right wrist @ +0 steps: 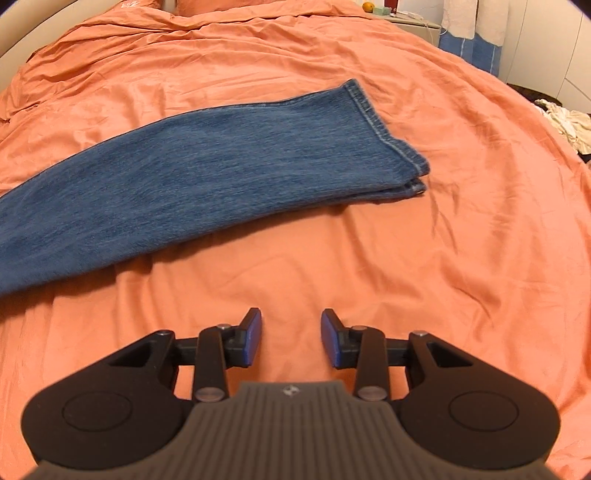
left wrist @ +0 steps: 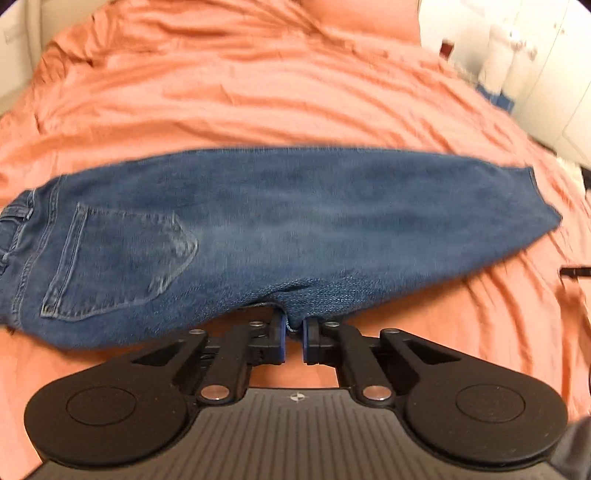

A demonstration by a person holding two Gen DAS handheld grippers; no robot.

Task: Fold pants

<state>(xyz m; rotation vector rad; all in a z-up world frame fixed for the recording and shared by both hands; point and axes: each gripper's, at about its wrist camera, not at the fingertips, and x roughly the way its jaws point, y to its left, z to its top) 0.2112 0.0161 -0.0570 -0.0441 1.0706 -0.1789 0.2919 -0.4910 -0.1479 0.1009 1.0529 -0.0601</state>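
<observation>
Blue jeans [left wrist: 266, 225] lie folded lengthwise across the orange bedspread [left wrist: 258, 92], waistband and back pocket [left wrist: 118, 262] at the left, legs running right. My left gripper [left wrist: 294, 326] is shut on the near edge of the jeans at the crotch seam, a small tuck of denim pinched between its blue pads. In the right wrist view the stacked leg ends of the jeans [right wrist: 207, 155] reach toward the hems [right wrist: 388, 136]. My right gripper [right wrist: 291, 338] stands open over bare bedspread, short of the legs, with nothing between its fingers.
The bedspread [right wrist: 369, 258] is wrinkled all around. A white cabinet [left wrist: 546, 74] stands beyond the bed's right side. A bedside table with an orange [right wrist: 368, 6] is at the far end, and a pile of pale cloth [right wrist: 565, 125] lies on the floor at the right.
</observation>
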